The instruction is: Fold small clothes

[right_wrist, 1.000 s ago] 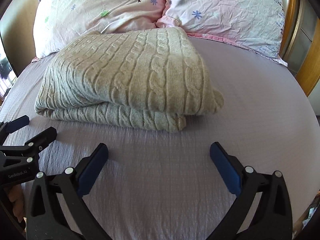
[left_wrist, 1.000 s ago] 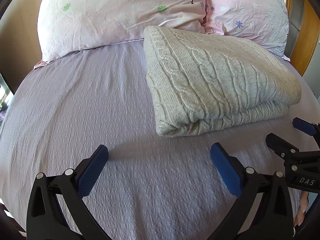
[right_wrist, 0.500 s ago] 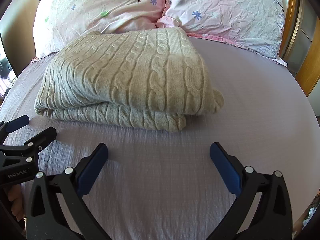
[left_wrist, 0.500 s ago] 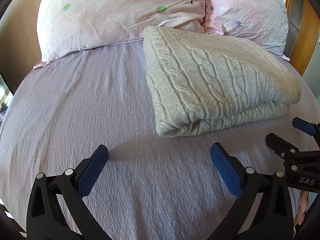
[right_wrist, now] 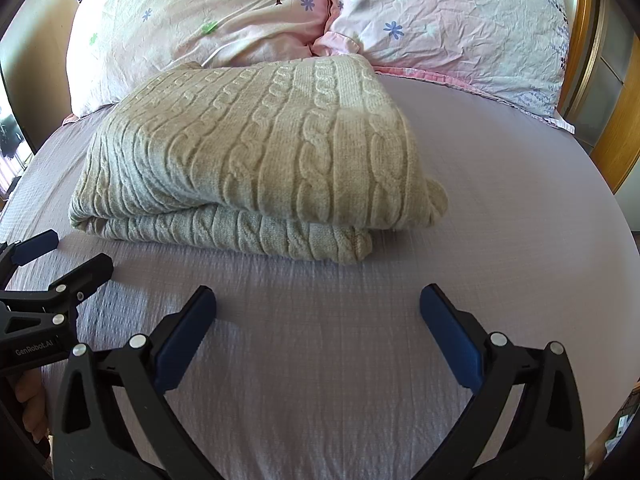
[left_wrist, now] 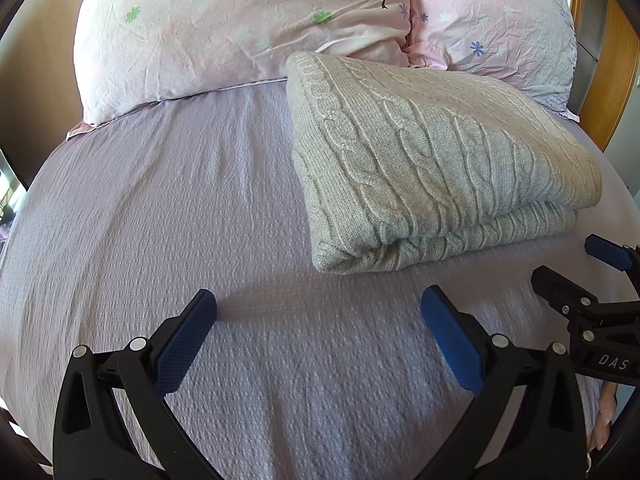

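A beige cable-knit sweater (left_wrist: 432, 160) lies folded in a thick rectangle on the lilac bed sheet (left_wrist: 180, 220), its far edge against the pillows. It also shows in the right wrist view (right_wrist: 256, 160). My left gripper (left_wrist: 318, 320) is open and empty, over the sheet a little in front of the sweater's near left corner. My right gripper (right_wrist: 318, 320) is open and empty, in front of the sweater's near right corner. Each gripper shows at the edge of the other's view: the right gripper (left_wrist: 576, 268) and the left gripper (right_wrist: 60, 256).
Two pink floral pillows (left_wrist: 240, 28) (left_wrist: 500, 20) lean at the head of the bed. A wooden headboard (left_wrist: 608, 80) stands at the far right. The bed sheet (right_wrist: 500, 220) spreads wide on both sides of the sweater.
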